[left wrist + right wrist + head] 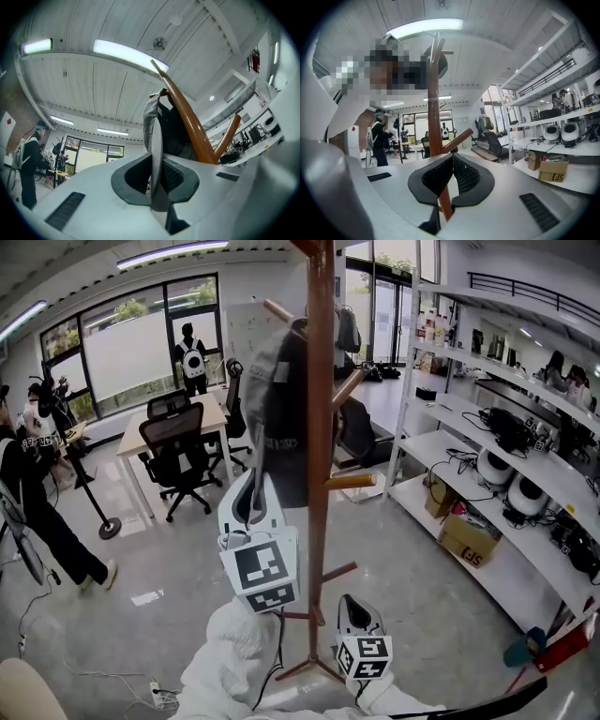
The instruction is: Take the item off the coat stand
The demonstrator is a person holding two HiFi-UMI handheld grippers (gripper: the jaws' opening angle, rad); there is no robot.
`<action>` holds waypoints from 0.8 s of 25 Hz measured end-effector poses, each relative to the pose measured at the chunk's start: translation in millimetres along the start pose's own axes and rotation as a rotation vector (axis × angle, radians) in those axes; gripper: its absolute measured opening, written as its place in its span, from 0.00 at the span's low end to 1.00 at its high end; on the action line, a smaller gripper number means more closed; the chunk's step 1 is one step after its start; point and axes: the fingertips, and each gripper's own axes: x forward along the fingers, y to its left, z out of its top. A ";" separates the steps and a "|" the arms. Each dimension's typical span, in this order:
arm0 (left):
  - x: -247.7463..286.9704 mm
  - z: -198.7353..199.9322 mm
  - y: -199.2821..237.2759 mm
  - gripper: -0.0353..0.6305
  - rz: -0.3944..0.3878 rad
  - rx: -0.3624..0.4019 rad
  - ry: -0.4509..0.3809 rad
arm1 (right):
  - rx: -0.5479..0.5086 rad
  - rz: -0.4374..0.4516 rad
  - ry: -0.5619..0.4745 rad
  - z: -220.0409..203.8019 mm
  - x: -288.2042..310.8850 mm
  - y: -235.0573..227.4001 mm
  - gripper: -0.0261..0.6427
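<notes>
The cap [281, 418] hangs on the left side of the coat stand [321, 456], looped over an upper peg [279, 310] that slopes up and away from the pole. The left gripper [251, 491] is raised to its lower edge. In the left gripper view its jaws are closed on a thin grey edge of the cap [154, 159], with the dark crown and the brown peg [185, 117] rising above. The right gripper [356, 613] sits low, near the foot of the stand, and its pads are together with nothing between them.

The main risk is the direction of the pull. Because the peg tilts upward, a straight downward or near-side tug would probably jam the cap against the peg instead of freeing it, and it could rock or tip the stand, since nothing steadies the pole. The cap likely needs to be lifted up and out along the peg first.

The grip is the second worry. Only a narrow strip of fabric is pinched, so a sharp jerk may pull it out of the pads and leave the cap swinging or falling to the floor. The lower pegs on the right could also catch the cap as it comes down.
</notes>
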 end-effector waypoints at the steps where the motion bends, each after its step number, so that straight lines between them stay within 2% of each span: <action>1: 0.4 2.2 2.1 0.08 0.004 -0.003 -0.010 | -0.002 -0.004 0.000 0.8 0.2 -1.0 0.05; 13: 11.6 17.7 18.7 0.08 0.034 -0.030 -0.068 | -0.014 -0.026 -0.011 3.9 1.4 -9.1 0.05; 20: 18.9 27.5 31.3 0.08 0.055 -0.013 -0.084 | -0.006 -0.025 -0.011 3.4 0.4 -6.0 0.06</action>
